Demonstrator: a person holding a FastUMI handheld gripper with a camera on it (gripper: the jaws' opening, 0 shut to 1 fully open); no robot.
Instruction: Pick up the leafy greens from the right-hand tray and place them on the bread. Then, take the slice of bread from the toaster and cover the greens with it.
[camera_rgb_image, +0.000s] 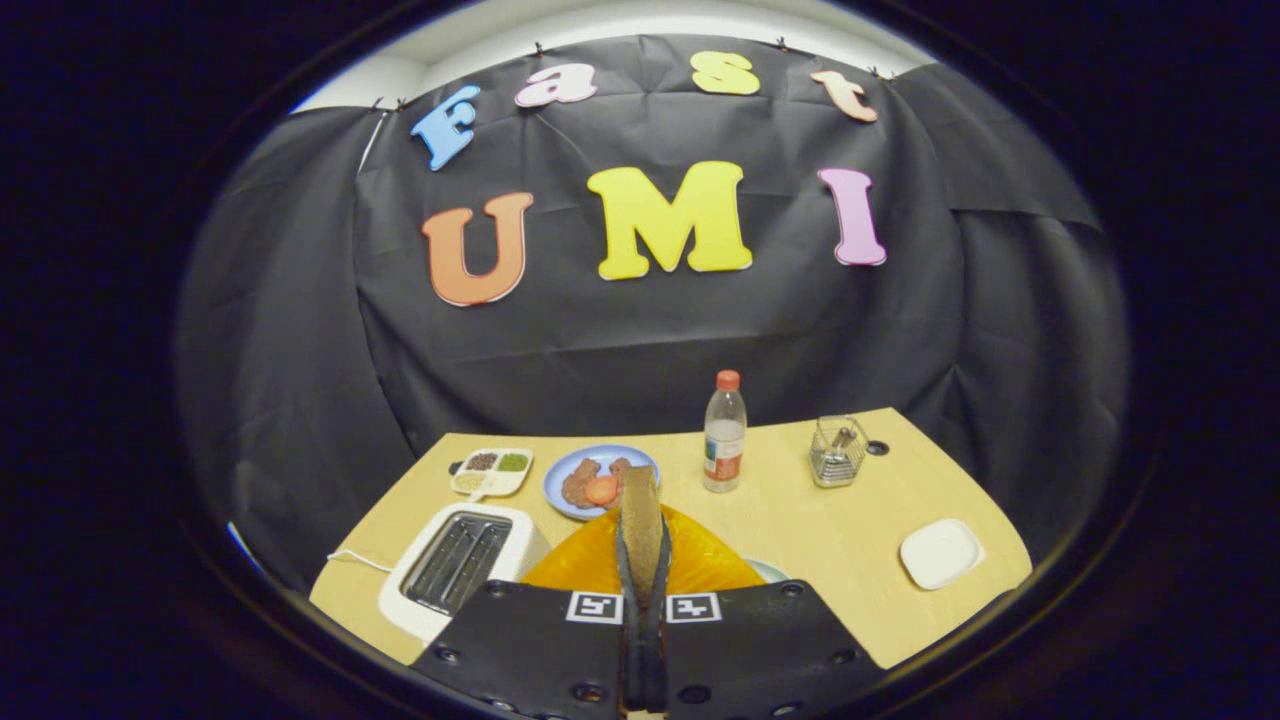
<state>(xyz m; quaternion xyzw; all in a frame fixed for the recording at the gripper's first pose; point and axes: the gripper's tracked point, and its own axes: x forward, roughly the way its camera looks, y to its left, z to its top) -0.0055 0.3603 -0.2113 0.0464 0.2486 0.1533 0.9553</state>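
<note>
A black cloth wall closes off the booth behind a pale wooden tabletop (820, 540). On it we see a white toaster (455, 565) to the left of the claw, its 2 slots looking empty from here, a divided dish (492, 470) of small toppings beyond it, and a blue plate (575, 480) with meat pieces and a tomato slice (601, 490). Farther right stand a bottle (724, 435), a wire holder (838, 452) and a small white dish (941, 553).

Our claw (642, 545) is pressed together on a slice of bread (641, 515), which stands on edge between the 2 fingers, its long axis running straight ahead and upward from the tips. So the bread is already out of the toaster and in our grip.

Directly below and just ahead of the fingers lies an orange tray (700, 562); we cannot make out the greens or the lower slice, since the claw body hides that part. We judge the closing step is in hand: the slice must tip from edge-on to flat and come down toward the orange tray, which lies nearer us than the blue plate.
</note>
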